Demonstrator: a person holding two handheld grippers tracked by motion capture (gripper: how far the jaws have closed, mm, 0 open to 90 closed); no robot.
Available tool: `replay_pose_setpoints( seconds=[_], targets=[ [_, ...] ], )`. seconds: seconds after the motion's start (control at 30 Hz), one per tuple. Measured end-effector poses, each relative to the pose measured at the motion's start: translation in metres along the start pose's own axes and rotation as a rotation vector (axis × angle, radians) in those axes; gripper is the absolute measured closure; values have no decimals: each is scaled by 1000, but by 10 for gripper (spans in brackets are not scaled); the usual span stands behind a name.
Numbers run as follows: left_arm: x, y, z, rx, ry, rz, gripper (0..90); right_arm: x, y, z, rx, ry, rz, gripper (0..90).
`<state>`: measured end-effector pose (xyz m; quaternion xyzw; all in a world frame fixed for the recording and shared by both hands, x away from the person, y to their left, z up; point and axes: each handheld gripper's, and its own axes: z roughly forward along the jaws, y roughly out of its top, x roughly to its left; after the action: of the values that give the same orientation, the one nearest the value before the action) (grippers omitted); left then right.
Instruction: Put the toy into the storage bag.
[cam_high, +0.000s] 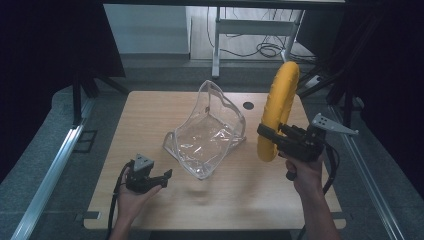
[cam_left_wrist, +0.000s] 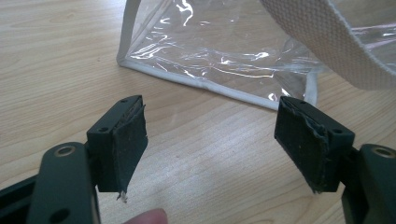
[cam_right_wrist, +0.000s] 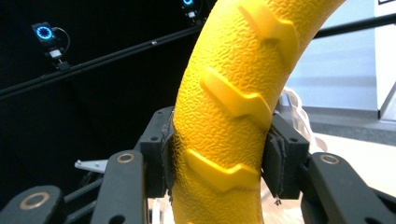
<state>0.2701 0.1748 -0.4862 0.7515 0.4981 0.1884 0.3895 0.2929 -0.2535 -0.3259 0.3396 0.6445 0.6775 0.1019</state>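
Clearly the right gripper (cam_high: 267, 134) has its pads clamped across a yellow ring (cam_high: 278, 107), held upright in the air at the table's (cam_high: 150, 107) right side; the grip sits low on the rim, so the ring could swing or twist free; the clear bag (cam_high: 207, 132) slumps at mid-table, its mouth half collapsed, and may snag the ring; the left gripper (cam_left_wrist: 210, 140), jaws wide and empty, rests just short of the bag's corner, steadying nothing.
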Motion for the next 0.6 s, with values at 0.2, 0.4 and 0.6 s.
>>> replay_pose_setpoints(
  seconds=[0.2, 0.4, 0.6],
  targets=[
    [0, 0, 0, -1, -2, 0, 253, 12, 9, 13, -16, 21, -34, 514],
    [2, 1, -3, -8, -1, -3, 253, 28, 22, 32, -32, 56, -56, 513],
    [2, 1, -3, -9, 0, -4, 253, 37, 30, 44, -45, 89, -67, 513]
  ],
)
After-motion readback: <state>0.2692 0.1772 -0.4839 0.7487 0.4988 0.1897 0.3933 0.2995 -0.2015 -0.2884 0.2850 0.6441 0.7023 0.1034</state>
